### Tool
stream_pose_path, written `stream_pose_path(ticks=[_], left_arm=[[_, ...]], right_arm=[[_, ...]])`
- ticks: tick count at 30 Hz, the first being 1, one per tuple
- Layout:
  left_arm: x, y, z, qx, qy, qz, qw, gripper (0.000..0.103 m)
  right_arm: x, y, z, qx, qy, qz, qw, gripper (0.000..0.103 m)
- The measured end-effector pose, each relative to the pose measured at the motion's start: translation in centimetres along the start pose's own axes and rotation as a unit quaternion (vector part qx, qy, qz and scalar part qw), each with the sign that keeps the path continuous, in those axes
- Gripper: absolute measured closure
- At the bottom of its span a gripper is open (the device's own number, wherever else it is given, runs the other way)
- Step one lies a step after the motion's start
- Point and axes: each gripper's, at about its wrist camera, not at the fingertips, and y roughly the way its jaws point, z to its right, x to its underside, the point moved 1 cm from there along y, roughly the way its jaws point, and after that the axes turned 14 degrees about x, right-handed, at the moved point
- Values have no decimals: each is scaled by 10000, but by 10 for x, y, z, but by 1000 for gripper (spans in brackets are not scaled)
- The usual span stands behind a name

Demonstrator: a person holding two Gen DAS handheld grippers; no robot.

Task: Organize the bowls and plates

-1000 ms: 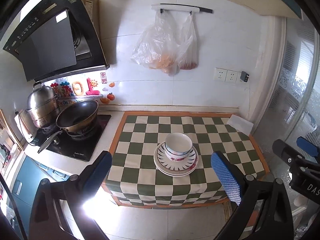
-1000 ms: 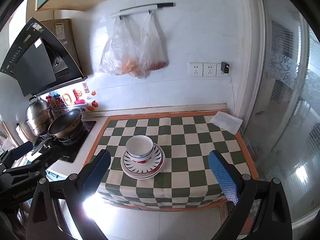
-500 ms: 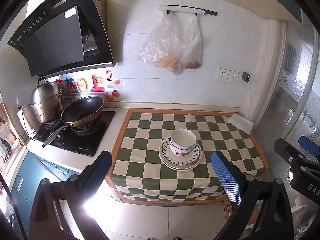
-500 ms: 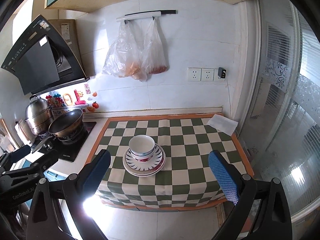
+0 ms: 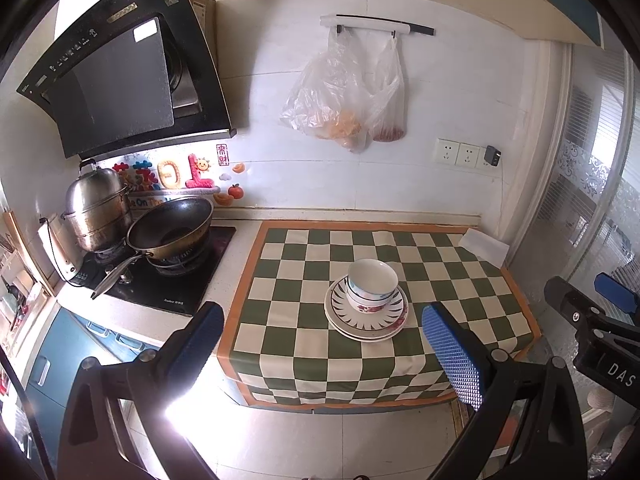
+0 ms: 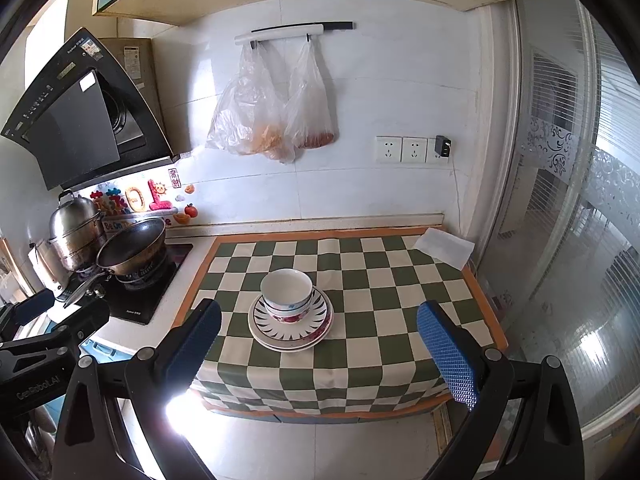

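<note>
Looking along our left gripper [image 5: 324,344], jaws apart and empty, we see stacked bowls [image 5: 372,286] on stacked plates [image 5: 366,320] mid-worktop [image 5: 280,280]. From our right gripper [image 6: 320,340], also spread empty, the stack sits between its fingers.

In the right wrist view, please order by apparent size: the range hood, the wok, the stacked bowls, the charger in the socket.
1. range hood, though it is nearer the camera
2. wok
3. stacked bowls, close to the wok
4. charger
</note>
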Motion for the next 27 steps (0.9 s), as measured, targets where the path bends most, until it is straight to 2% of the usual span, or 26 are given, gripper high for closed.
stream_pose_path(ticks=[27], left_arm=[[-1,6,-1,78,33,-58,9999,1]], right_arm=[[6,-1,-5,201,-43,-36,9998,2]])
